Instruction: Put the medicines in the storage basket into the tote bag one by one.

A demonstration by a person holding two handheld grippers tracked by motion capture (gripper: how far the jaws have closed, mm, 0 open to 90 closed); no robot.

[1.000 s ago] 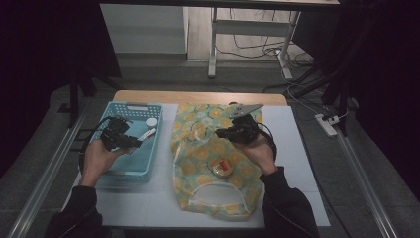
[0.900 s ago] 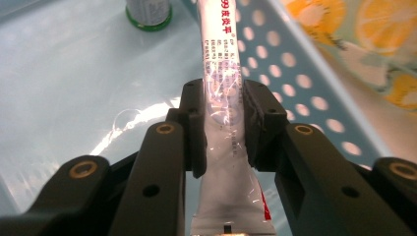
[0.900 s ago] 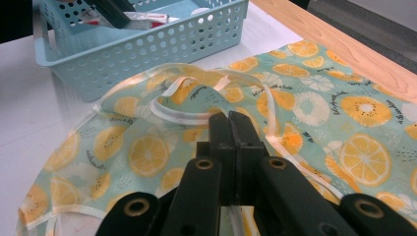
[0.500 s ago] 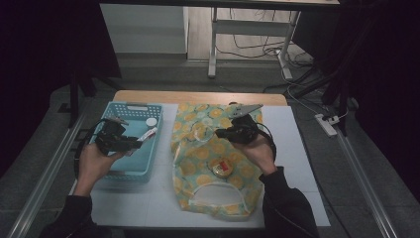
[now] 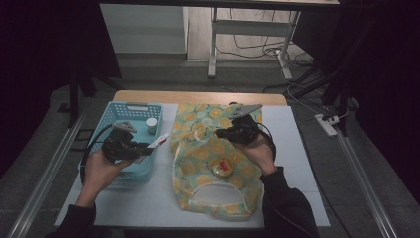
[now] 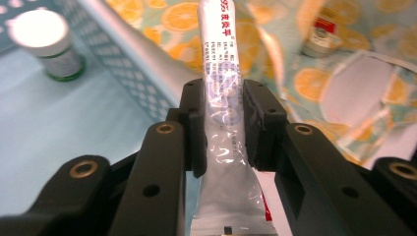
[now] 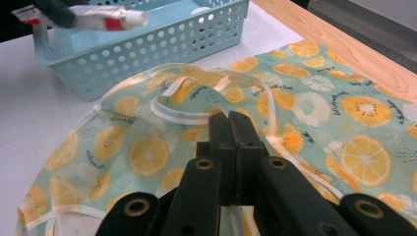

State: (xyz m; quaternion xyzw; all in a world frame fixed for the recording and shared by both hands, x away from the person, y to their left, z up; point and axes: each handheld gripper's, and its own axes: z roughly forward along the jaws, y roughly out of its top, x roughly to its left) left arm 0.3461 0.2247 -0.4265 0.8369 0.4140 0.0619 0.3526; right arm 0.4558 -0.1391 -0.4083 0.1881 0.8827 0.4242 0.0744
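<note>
Left tongs [image 6: 223, 123] were clamped on the tube [image 6: 221, 93] about mid-body, cap end pointing away from me, out over the basket's [image 5: 115, 171] right rim toward the bag [image 5: 205, 163]. Right tongs [image 7: 231, 132] were pinched shut on the bag's white-edged opening [image 7: 184, 115], lifting it off the surface [image 5: 148, 198] into a loose mouth.

Risks as I judged them:
- Grip on the tube was on soft foil (slippery, squashy), so it could rotate or slide out mid-transfer.
- Mouth of the bag looked shallow and floppy. If the right tongs sagged or the fabric slipped, the tube would land on top of the bag instead of inside.
- Tube tip could snag the rim and drag the fabric closed.
- The small round tin [image 5: 221, 167] was lying on the bag; tugging the fabric could roll it off.

The white-capped bottle [image 5: 151, 123] sat in the basket, untouched.
</note>
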